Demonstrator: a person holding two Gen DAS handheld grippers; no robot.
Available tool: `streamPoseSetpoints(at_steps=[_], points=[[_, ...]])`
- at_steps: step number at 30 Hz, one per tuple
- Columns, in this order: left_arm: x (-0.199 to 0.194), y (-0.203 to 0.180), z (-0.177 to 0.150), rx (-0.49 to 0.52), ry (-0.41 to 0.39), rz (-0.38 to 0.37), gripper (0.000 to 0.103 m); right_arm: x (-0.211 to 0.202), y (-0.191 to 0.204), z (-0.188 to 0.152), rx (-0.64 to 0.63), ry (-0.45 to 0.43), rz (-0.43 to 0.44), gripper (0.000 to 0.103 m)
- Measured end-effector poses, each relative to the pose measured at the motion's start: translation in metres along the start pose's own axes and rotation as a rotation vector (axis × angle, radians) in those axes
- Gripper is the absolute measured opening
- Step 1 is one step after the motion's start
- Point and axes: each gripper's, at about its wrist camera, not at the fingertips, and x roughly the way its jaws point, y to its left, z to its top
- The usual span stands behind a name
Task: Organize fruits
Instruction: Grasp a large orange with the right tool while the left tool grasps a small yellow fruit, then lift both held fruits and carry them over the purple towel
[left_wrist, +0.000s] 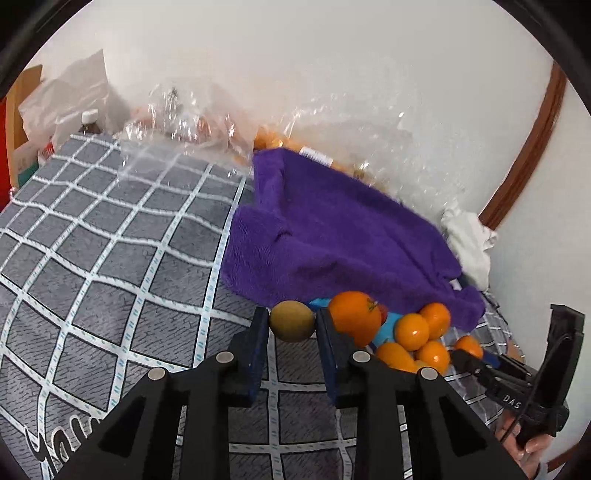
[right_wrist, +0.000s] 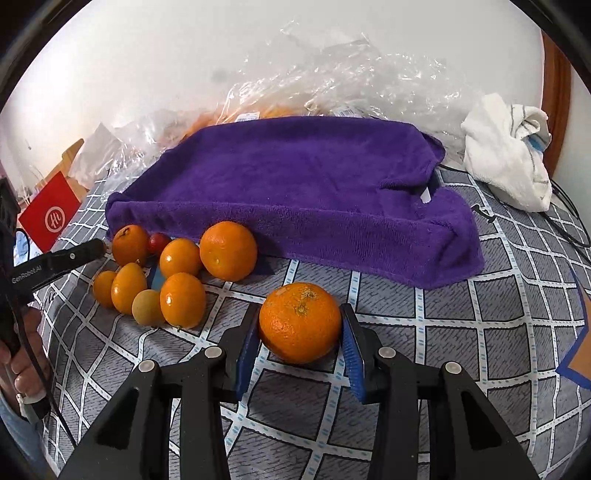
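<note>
Through the left wrist camera I see my left gripper with its blue-padded fingers pressed against both sides of a small yellow-green fruit, so it is clamped on that fruit, just in front of the purple towel; the towel lies draped over something boxy on the grey checked cloth; a heap of oranges sits against the towel's near edge, just beside the held fruit, with the biggest orange behind my inner finger; crumpled clear plastic bags holding more orange fruit lie behind the towel, along the white wall; my right gripper shows at the frame's edge, reaching toward the heap, but from here I cannot tell how its fingers stand.

Through the right wrist camera my right gripper is closed on a large mandarin, both blue pads touching its sides, in front of the purple towel on the checked cloth; the heap of oranges lies at the towel's near corner, well apart from the mandarin; a small red fruit and a pale round fruit are among them; a white rag is bunched just beside the towel's far end; a red card stands beyond the heap; one finger of the left gripper pokes in beside the heap.
</note>
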Motion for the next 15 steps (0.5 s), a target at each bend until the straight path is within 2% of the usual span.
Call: streamPoseSetpoints(at_steps=[6, 11, 15], points=[[-0.012, -0.005, 0.0, 0.026, -0.061, -0.035, 0.025, -0.008, 0.007, -0.004, -0.031, -0.031, -0.007, 0.041], [-0.013, 0.0, 0.002, -0.004, -0.06, -0.063, 0.025, -0.013, 0.006, -0.005, -0.031, -0.045, 0.011, 0.041], [-0.013, 0.002, 0.002, -0.031, -0.05, -0.103, 0.025, -0.021, -0.001, -0.004, -0.003, -0.069, -0.023, 0.041]])
